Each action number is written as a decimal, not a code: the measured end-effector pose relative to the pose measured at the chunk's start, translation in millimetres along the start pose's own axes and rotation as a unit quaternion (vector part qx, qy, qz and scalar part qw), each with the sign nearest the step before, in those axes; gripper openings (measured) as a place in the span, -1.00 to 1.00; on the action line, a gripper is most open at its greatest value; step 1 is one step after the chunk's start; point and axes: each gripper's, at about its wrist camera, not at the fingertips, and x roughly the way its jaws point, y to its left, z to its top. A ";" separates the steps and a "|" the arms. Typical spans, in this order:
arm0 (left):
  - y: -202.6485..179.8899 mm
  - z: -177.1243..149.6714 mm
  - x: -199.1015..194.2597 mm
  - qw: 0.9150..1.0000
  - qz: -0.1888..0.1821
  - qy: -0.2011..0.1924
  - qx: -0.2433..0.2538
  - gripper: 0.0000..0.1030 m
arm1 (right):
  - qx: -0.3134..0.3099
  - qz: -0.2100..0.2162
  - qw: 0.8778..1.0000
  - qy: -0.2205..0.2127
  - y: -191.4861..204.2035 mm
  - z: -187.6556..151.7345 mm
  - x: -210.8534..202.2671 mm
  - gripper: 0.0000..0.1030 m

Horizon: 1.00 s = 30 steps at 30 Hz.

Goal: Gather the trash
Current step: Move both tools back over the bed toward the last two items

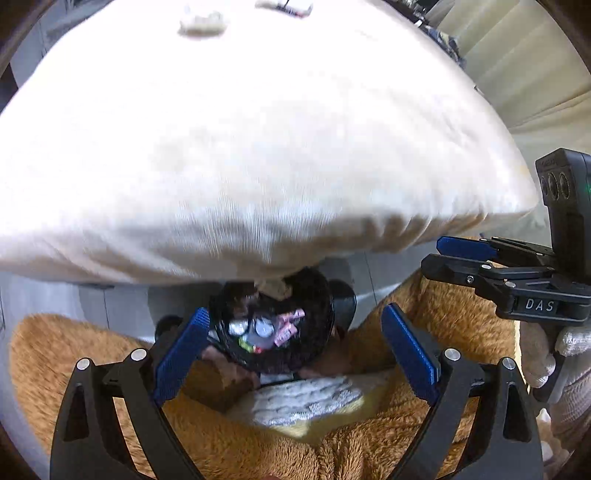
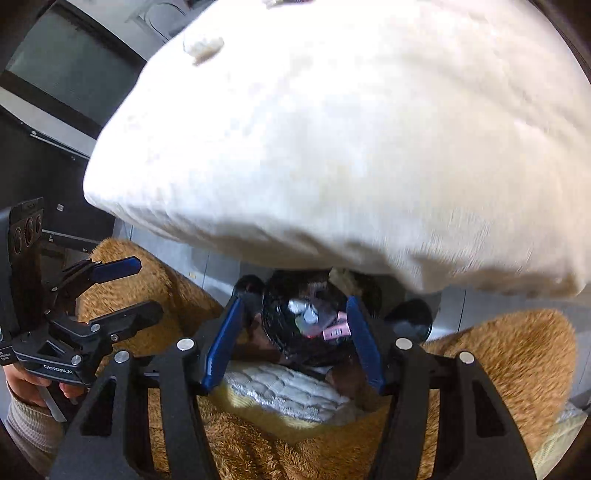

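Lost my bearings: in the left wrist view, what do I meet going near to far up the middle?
Brown fleece → white quilted patch → black trash bin holding wrappers → white tablecloth → crumpled tissue at the far edge.

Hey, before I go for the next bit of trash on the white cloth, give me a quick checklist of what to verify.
1. Left tool open and empty: ok, jaws wide apart, nothing between them.
2. Right tool open and empty: ok.
3. Small round black trash bin within reach: ok, below the cloth's near edge, with pink wrappers inside.
4. Trash left to collect: ok, a crumpled pale scrap and a dark-printed wrapper lie at the far side of the white cloth-covered table.
5. Tools apart from each other: ok, the right tool sits off to the side.
6. Bin has room: cannot tell, blurred.
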 end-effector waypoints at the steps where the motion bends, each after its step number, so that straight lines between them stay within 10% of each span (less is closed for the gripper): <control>1: -1.2 4.0 -5.5 1.000 0.002 -0.007 0.004 0.79 | 0.000 0.000 1.000 -0.010 -0.4 5.6 -6.3 0.15; 10: 1.0 55.0 -38.0 0.998 0.027 -0.059 0.025 0.79 | -0.012 -0.001 0.997 -0.081 2.8 60.5 -46.1 0.15; 17: 13.0 97.1 -46.8 0.994 0.051 -0.094 0.033 0.88 | -0.014 -0.014 0.993 -0.117 3.6 104.6 -54.9 0.59; 30: 47.8 175.2 -29.3 0.992 0.069 -0.106 0.022 0.88 | -0.020 -0.018 0.985 -0.170 -7.8 207.8 -36.7 0.60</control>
